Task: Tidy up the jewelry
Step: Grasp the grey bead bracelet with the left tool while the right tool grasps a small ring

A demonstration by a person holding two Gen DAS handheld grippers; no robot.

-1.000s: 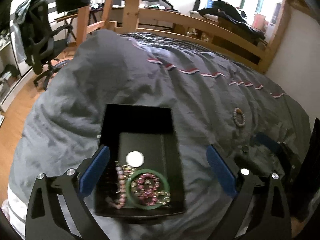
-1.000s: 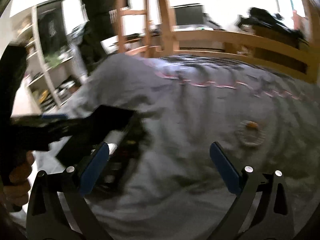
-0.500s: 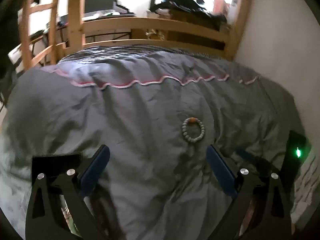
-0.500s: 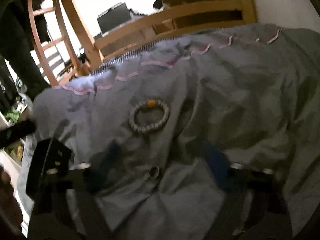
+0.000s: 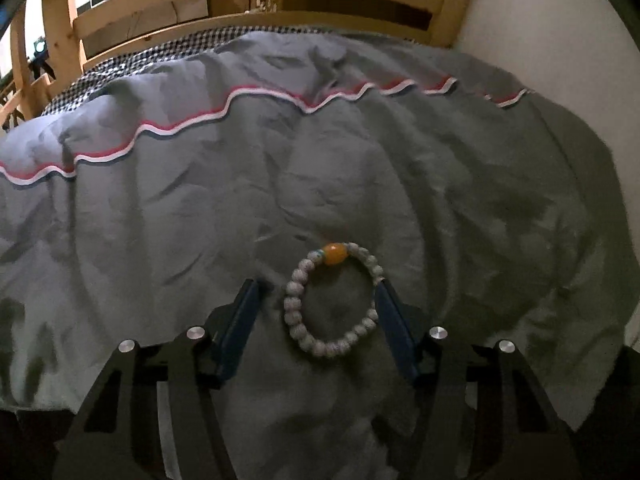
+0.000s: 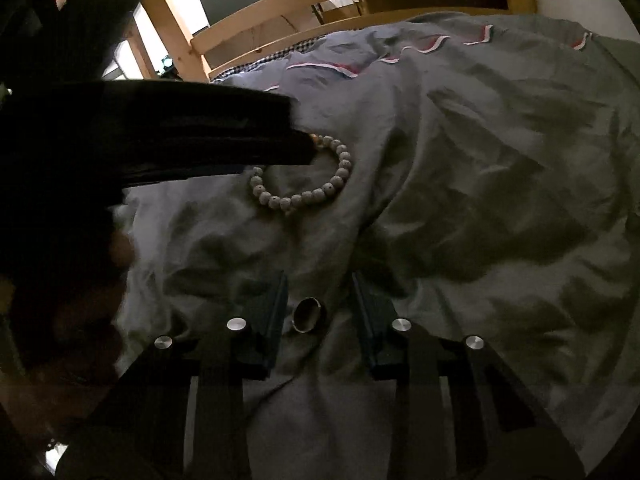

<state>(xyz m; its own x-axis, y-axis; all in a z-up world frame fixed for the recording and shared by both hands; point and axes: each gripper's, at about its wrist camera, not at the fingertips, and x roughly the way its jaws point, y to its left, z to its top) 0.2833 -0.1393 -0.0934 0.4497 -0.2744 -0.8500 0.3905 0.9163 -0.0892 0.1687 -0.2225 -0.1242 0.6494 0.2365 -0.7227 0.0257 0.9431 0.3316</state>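
Observation:
A grey beaded bracelet (image 5: 298, 292) with one orange bead lies on the grey duvet. My left gripper (image 5: 318, 288) is open with a finger on each side of it; the right finger touches its beads. In the right wrist view the bracelet (image 6: 316, 194) lies partly under the dark left gripper body (image 6: 160, 136). A small metal ring (image 6: 306, 314) lies on the duvet between the fingers of my right gripper (image 6: 320, 284), which is open around it without touching it.
The grey duvet (image 5: 440, 184) with a red and white trim covers the bed. A wooden bed rail (image 5: 248, 0) runs along the far side, a white wall (image 5: 560, 40) on the right. A hand (image 6: 80, 312) holds the left gripper.
Both grippers moved away from the black jewelry box, which has left view, and came down onto the duvet. Both have narrowed, the left around the bracelet and the right around the ring.

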